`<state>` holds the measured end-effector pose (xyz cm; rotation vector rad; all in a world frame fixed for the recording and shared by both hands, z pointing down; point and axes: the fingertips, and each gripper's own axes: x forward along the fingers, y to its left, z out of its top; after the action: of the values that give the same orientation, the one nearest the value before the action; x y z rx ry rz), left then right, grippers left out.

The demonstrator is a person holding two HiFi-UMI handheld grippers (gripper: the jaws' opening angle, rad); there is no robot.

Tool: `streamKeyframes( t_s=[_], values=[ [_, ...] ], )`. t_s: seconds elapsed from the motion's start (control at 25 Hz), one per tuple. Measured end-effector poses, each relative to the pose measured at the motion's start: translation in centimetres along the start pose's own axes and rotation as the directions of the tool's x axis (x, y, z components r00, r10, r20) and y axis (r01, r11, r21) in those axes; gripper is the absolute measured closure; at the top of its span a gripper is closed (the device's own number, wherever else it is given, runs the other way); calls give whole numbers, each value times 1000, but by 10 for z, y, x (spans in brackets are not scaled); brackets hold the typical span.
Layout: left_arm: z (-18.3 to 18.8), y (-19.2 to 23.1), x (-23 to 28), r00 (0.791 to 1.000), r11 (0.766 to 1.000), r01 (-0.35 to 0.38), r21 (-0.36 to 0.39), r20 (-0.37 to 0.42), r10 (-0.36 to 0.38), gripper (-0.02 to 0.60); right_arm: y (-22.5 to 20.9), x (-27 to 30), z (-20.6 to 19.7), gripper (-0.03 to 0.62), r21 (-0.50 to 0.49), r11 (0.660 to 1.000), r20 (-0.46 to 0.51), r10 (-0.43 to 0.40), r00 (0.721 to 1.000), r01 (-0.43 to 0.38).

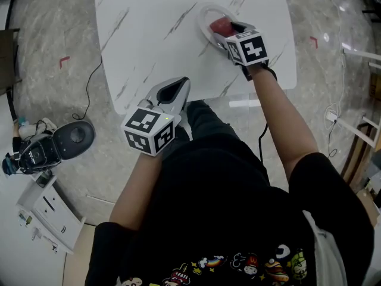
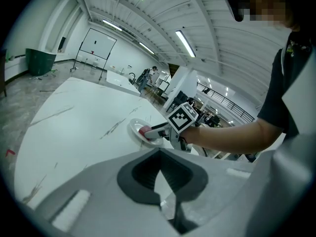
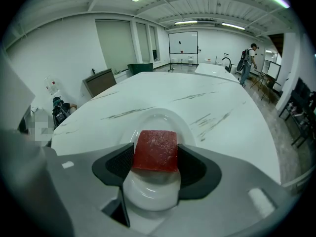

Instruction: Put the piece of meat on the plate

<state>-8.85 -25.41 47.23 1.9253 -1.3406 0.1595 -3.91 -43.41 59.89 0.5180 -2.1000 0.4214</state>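
Observation:
A red, square piece of meat (image 3: 156, 147) sits between the jaws of my right gripper (image 3: 155, 163), which is shut on it from both sides. It hangs just over a white oval plate (image 3: 159, 118) on the white marble table (image 3: 207, 98). In the head view the plate (image 1: 204, 16) is at the table's far right, with the meat (image 1: 220, 25) and the right gripper (image 1: 228, 31) over it. My left gripper (image 1: 177, 87) hovers at the table's near edge, shut with nothing in it. In the left gripper view the plate (image 2: 134, 128) and the meat (image 2: 143, 131) are far ahead of that gripper (image 2: 159, 174).
The table's (image 1: 149, 34) left and middle hold nothing else. On the floor at left lie a dark round device (image 1: 71, 138), cables and a white cabinet (image 1: 47, 210). White rails (image 1: 363, 130) stand at right. A person (image 3: 247, 58) stands far off in the hall.

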Motion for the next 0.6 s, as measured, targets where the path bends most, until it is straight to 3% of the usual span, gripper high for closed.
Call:
streamKeyframes(
  t_s=[0.6],
  values=[
    [2,-5,-11,1000,999,-23,38,-7,24,580,2,-8,2,295,59,998,62,12,998,-15]
  ],
)
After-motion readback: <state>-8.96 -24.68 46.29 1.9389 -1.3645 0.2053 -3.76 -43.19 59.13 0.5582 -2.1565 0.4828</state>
